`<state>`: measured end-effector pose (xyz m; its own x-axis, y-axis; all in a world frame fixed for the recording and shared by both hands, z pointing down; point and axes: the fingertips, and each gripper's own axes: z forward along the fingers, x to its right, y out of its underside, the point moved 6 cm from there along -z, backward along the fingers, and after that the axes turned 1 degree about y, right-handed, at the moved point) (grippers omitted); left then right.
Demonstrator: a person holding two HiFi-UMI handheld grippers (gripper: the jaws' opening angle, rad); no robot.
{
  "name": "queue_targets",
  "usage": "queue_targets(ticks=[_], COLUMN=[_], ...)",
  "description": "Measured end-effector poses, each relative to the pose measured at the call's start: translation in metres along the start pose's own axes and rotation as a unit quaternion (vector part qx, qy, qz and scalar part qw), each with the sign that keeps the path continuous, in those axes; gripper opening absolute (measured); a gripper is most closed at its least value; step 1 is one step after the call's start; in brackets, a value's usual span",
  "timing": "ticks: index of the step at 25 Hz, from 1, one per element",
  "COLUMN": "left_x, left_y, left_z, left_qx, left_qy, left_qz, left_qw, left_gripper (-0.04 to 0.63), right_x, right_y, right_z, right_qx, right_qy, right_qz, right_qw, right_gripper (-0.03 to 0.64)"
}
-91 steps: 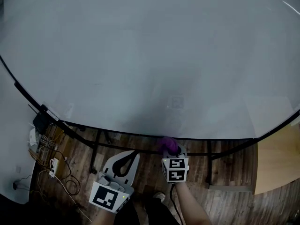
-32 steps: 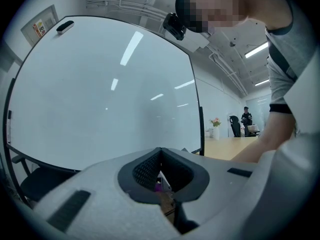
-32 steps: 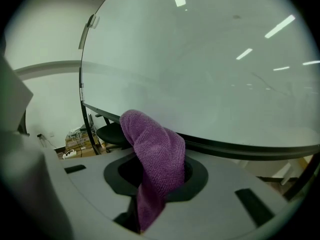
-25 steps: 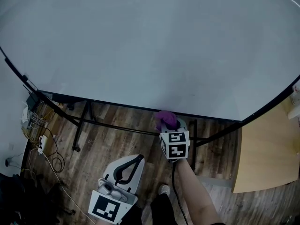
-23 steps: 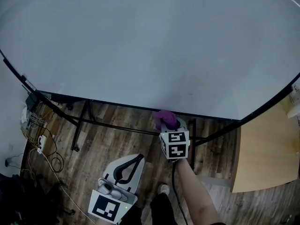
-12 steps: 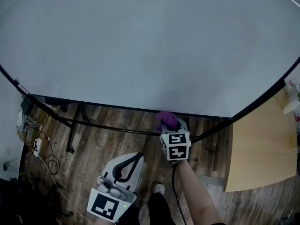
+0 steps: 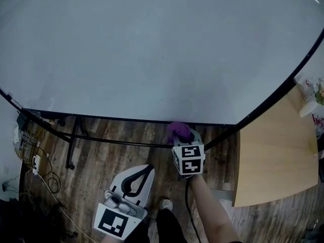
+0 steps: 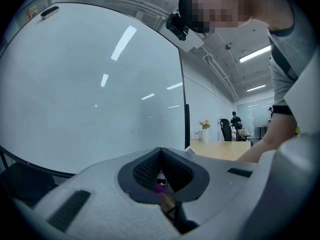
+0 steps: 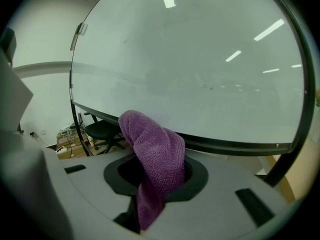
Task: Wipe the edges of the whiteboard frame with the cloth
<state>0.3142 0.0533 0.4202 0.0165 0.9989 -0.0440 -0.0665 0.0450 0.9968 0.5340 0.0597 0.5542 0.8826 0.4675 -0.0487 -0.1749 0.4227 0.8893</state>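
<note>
The whiteboard (image 7: pixel 152 49) fills the upper head view. Its black frame (image 7: pixel 126 119) runs along the bottom and turns up at a corner on the right. My right gripper (image 7: pixel 180 135) is shut on a purple cloth (image 7: pixel 179 129), which is pressed against the bottom frame edge a little left of that corner. In the right gripper view the cloth (image 9: pixel 155 154) bulges out of the shut right gripper (image 9: pixel 161 171), with the frame (image 9: pixel 225 145) just beyond it. My left gripper (image 7: pixel 147 170) hangs low over the floor, away from the board, shut with nothing in it; the left gripper view shows the same gripper (image 8: pixel 161 158).
A light wooden table (image 7: pixel 273 151) stands right of the board's corner. The stand's black legs (image 7: pixel 73 138) and a tangle of cables (image 7: pixel 30 161) are on the wood floor at the left. An office chair (image 9: pixel 100 130) sits beneath the board.
The right gripper and the cloth have slid right along the bottom frame edge, nearer the bottom right corner. The left gripper has kept its place and stayed shut.
</note>
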Motion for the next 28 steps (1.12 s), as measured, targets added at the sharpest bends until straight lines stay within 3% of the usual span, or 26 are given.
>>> queue_targets(ticks=[18, 28], left_x=[0.054, 0.08], left_y=[-0.002, 0.001], left_z=[0.056, 0.091], left_qx=[0.0, -0.001], left_qy=[0.035, 0.073], left_qz=[-0.008, -0.008], left_qw=[0.9993, 0.9973], left_gripper=[0.016, 0.016], right_x=[0.099, 0.146], right_y=[0.021, 0.032], right_z=[-0.04, -0.058], right_qx=[-0.006, -0.004], right_qy=[0.059, 0.091], right_qz=[0.027, 0.041], right_qw=[0.998, 0.995], right_gripper=[0.091, 0.091])
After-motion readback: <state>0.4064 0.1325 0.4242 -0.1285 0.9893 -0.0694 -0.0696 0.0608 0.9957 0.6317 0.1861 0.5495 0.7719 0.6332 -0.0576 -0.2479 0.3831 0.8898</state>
